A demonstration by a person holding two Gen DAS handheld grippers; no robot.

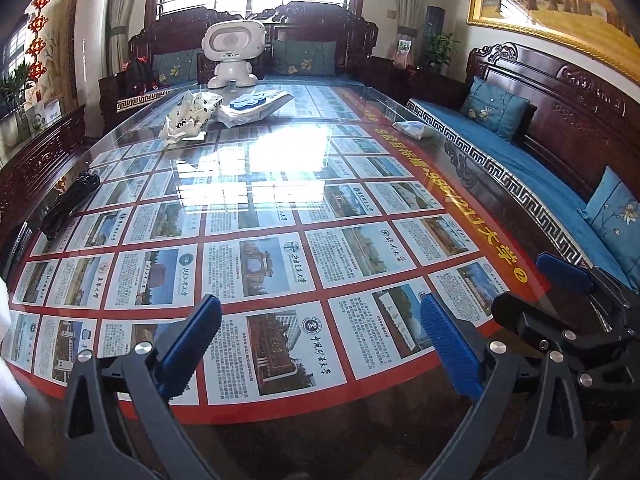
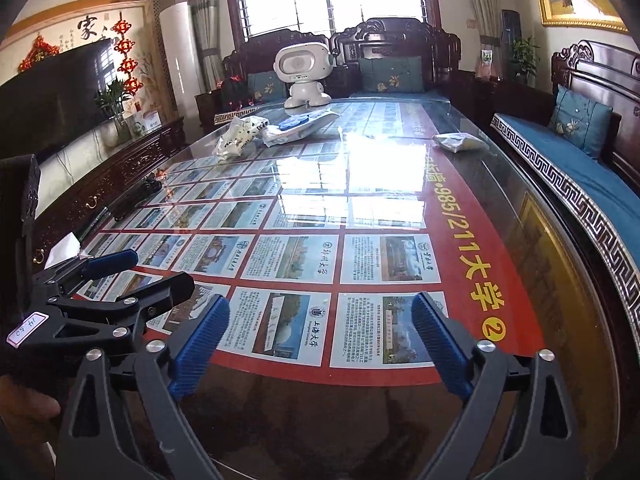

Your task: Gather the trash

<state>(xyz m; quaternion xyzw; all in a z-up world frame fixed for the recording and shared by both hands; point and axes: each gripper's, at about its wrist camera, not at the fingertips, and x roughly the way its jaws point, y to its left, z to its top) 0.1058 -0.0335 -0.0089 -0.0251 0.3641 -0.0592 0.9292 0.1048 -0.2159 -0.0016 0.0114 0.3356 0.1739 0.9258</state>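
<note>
Glass-topped bench (image 2: 540,280): crumpled wrappers (image 2: 240,136) wait at its far end; both claws, left claw (image 1: 320,332) and right claw (image 2: 320,328), gape empty, so approach low and straddle one.

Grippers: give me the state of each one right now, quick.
Left gripper: open wide, nothing between the jaws, over the glass table.
Right gripper: open wide, empty, over the same table.

Gold-framed painting (image 1: 560,4) cut off
</note>
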